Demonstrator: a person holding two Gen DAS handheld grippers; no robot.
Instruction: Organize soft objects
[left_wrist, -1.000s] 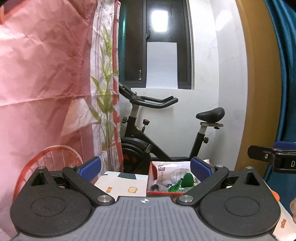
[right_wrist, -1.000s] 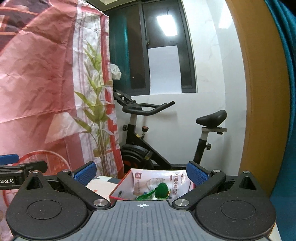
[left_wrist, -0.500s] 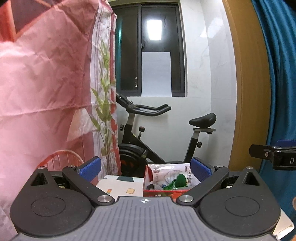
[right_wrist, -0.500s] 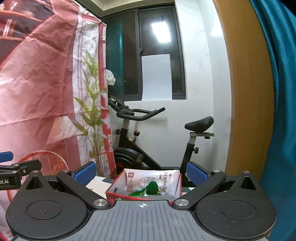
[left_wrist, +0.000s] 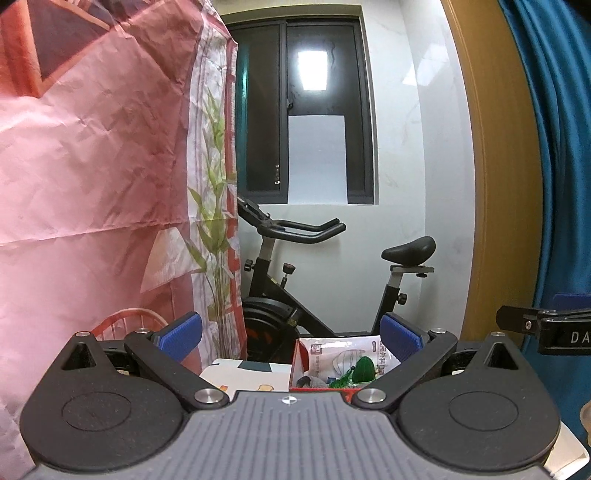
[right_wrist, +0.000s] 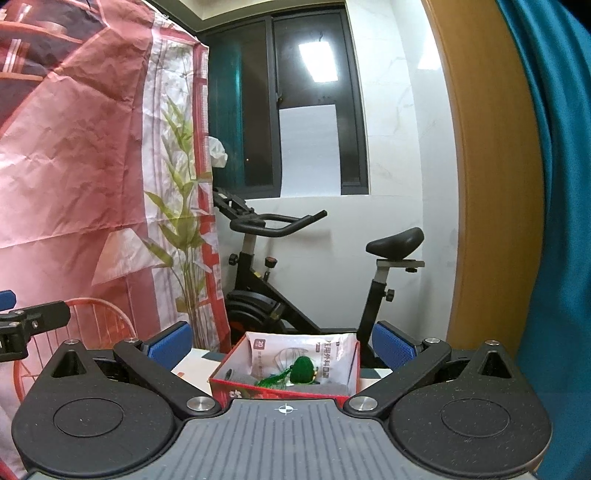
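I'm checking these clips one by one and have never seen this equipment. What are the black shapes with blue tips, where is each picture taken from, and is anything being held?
There is no robot here: a person carries a hand-held two-finger gripper in each hand, each with a wide-angle camera looking forward along its fingers. One picture is from the left gripper, the other from the right gripper. The black shapes are the gripper bodies; the blue tips are the finger pads. Both grippers are open and hold nothing. Ahead, on a table, stands a red box holding a white packet and a green knitted toy. Behind are an exercise bike, a window, a pink curtain and a blue curtain. Each gripper also shows at the edge of the other's picture.
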